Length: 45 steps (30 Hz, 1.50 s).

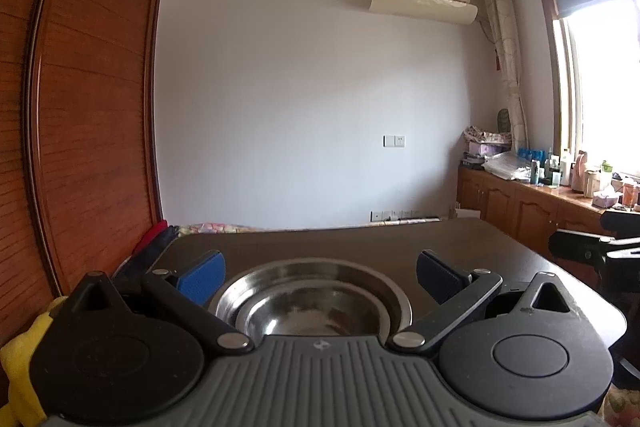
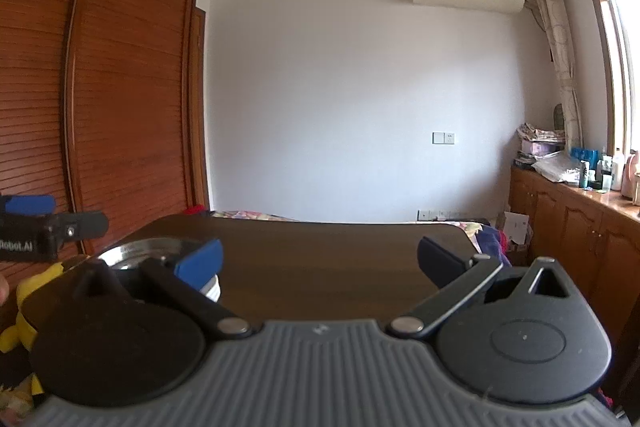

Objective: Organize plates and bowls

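Note:
A shiny steel bowl (image 1: 312,301) sits nested in a wider steel plate (image 1: 400,301) on the dark wooden table (image 1: 360,243). My left gripper (image 1: 320,277) is open, its blue pads either side of the bowl's far rim, above it. In the right wrist view my right gripper (image 2: 320,263) is open and empty over bare table; the steel plate (image 2: 148,249) shows at its left, with a white dish edge (image 2: 212,289) under the left pad. The left gripper (image 2: 36,223) shows at the far left.
A wooden wardrobe (image 1: 88,107) stands at the left. A yellow plush toy (image 1: 20,359) lies by the table's left edge. Low cabinets (image 1: 532,203) with bottles line the right under the window. Bedding (image 2: 256,215) lies beyond the table's far edge.

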{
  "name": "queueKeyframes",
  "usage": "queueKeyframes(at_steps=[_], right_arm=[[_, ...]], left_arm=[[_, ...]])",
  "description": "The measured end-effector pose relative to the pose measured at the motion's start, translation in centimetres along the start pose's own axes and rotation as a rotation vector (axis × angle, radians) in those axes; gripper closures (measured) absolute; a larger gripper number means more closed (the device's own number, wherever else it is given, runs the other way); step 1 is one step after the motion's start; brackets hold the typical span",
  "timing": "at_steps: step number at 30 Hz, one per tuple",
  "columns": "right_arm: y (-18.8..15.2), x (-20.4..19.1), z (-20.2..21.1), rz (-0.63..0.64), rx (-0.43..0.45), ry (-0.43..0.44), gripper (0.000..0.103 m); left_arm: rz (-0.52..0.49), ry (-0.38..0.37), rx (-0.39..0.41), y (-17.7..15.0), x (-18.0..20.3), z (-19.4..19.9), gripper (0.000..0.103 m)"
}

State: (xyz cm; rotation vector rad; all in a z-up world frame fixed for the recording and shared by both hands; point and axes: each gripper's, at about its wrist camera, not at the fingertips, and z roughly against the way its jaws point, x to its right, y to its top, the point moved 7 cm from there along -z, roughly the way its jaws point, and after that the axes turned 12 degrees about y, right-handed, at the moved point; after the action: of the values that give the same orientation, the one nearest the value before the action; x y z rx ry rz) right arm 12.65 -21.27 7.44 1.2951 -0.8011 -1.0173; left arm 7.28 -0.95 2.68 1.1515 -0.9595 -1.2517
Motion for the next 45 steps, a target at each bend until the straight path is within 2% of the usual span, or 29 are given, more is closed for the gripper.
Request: queueKeyframes(at_steps=[20,45], right_arm=[[-1.6,0.6,0.5,-0.006,-0.010,-0.065,0.000],[-1.9,1.1,0.2,-0.026,-0.023,-0.062,0.000]], left_arm=[[-0.025,0.035,-0.042,-2.2,-0.8,-0.3,0.000],[-0.031,0.041,-0.044,-2.5,-1.0,-0.5,0.000]])
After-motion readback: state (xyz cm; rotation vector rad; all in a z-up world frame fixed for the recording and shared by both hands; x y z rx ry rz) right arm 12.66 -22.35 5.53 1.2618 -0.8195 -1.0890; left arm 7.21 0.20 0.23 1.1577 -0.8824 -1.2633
